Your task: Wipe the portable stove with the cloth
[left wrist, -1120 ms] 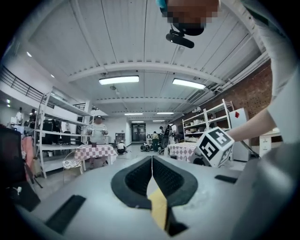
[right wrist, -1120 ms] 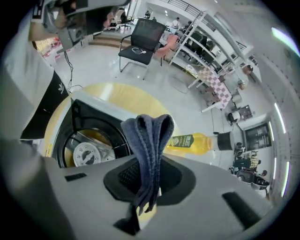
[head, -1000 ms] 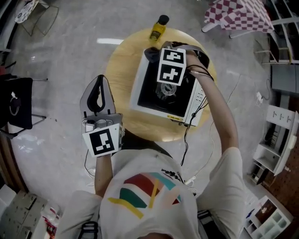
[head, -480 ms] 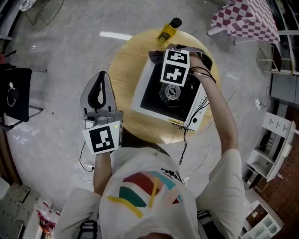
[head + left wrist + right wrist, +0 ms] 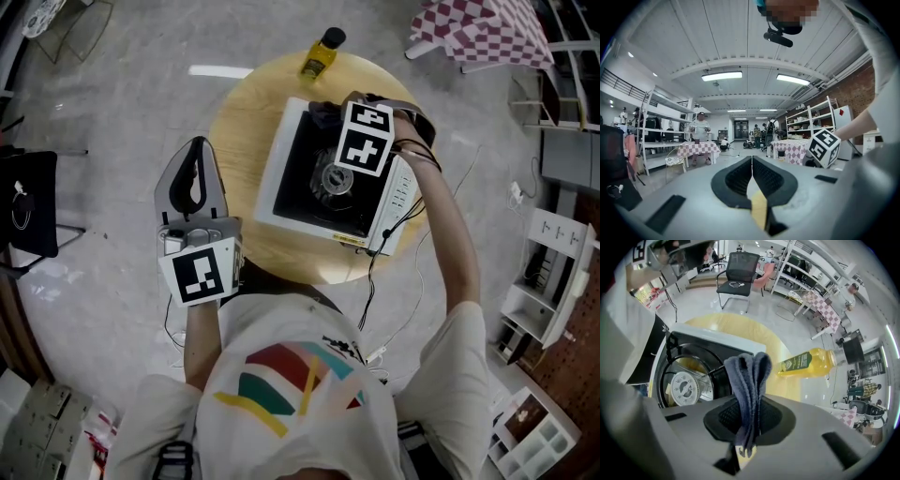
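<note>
While my right hand-held gripper (image 5: 330, 111) hangs over the far edge of the white-framed, black-topped portable stove (image 5: 277, 184), its jaws are clamped on a folded dark grey-blue cloth (image 5: 750, 376), which sticks out past the tips toward the stove. In that gripper's own view the stove's round metal burner (image 5: 684, 389) lies to the left of the cloth and lower. As I judge it, the wipe calls for bringing the cloth down and across toward that side. I cannot tell whether the cloth touches the stove top yet.

The stove sits skewed on the round pale wooden tabletop (image 5: 239, 122), with its white control panel (image 5: 398, 192) on the side nearest my right arm. My left hand-held gripper (image 5: 194, 155) is well off the stove's left side, beyond the tabletop's edge, its jaws pressed together on nothing. The right one is plainly the nearer.

A yellow bottle with a black cap (image 5: 319, 54) sits just beyond the stove's far corner, near the cloth. Its dark green label carries pale print too small to read. A yellow strip (image 5: 349, 241) on the stove's near edge is unreadable too. Each gripper's cube bears black-and-white square markers and no words.
</note>
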Demonstrator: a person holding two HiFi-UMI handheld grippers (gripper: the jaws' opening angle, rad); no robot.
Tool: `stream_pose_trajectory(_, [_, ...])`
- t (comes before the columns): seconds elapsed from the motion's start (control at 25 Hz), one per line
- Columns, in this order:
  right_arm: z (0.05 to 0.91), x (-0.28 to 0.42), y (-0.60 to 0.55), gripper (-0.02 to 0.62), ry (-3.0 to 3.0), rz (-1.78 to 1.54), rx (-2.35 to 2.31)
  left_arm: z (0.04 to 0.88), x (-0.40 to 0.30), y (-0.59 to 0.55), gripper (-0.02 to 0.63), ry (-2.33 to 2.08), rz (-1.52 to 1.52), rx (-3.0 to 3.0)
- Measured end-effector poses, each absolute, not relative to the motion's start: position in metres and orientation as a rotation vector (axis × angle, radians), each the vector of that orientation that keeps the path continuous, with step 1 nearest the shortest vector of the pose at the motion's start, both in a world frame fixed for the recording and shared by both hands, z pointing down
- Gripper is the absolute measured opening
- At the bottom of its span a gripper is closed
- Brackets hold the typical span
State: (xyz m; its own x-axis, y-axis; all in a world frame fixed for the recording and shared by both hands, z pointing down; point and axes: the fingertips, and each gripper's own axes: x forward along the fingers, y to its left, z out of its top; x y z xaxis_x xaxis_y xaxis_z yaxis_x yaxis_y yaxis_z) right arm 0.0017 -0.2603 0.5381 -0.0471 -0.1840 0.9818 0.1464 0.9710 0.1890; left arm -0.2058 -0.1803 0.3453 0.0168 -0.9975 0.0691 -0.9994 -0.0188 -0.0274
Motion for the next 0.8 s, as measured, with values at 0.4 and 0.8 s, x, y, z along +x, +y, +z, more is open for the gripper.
stream_pose_trajectory(0.4, [0.541, 0.074, -0.25, 0.029, -1.547, -0.185, 0.107, 0.354, -0.183, -0.184, 0.006, -2.101, 0.153, 2.285])
stream_pose_trajectory(0.8, [0.54, 0.13, -0.249, 0.029, -1.508, -0.131, 0.196, 0.347, -0.158, -0.192, 0.006, -2.067, 0.136, 2.345])
